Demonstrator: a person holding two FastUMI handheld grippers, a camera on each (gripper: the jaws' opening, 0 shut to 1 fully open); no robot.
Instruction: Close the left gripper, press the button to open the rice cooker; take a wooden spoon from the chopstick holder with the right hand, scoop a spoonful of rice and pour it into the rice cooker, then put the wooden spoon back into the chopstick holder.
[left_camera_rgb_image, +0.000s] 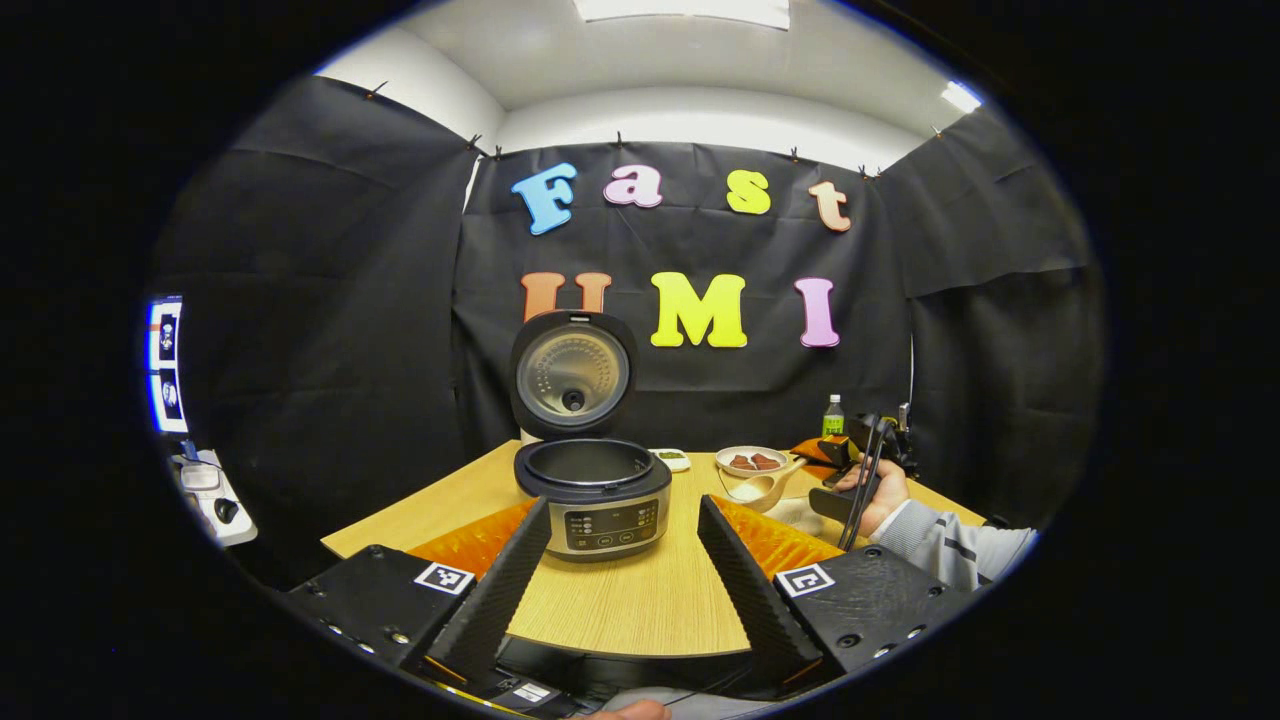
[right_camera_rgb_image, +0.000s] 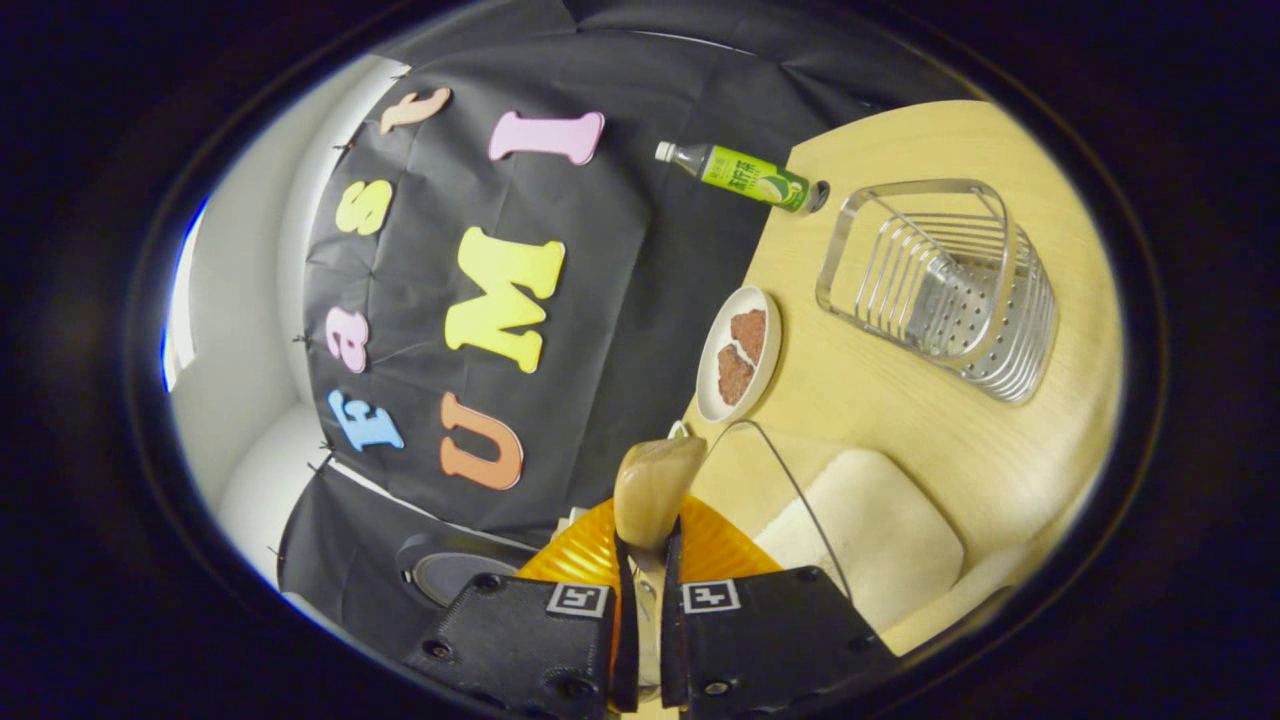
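Observation:
The rice cooker (left_camera_rgb_image: 597, 492) stands on the table with its lid (left_camera_rgb_image: 572, 372) swung upright and the pot bare inside. My left gripper (left_camera_rgb_image: 622, 512) is open in front of it, holding nothing. To the cooker's right, a hand holds my right gripper (left_camera_rgb_image: 848, 462), and the wooden spoon (left_camera_rgb_image: 760, 487) carries white rice in its bowl. In the right gripper view, which is rolled sideways, my right gripper (right_camera_rgb_image: 648, 548) is shut on the wooden spoon (right_camera_rgb_image: 652, 485). Just beyond it sits a glass bowl of rice (right_camera_rgb_image: 865, 535). The wire chopstick holder (right_camera_rgb_image: 940, 290) stands farther off.
A plate of brown food (left_camera_rgb_image: 752, 460) (right_camera_rgb_image: 738, 352), a small dish (left_camera_rgb_image: 671, 458) and a green bottle (left_camera_rgb_image: 833, 415) (right_camera_rgb_image: 745, 172) stand toward the table's back. The cooker's lid (right_camera_rgb_image: 450, 572) shows at the lower left of the right gripper view. Black cloth walls close the booth.

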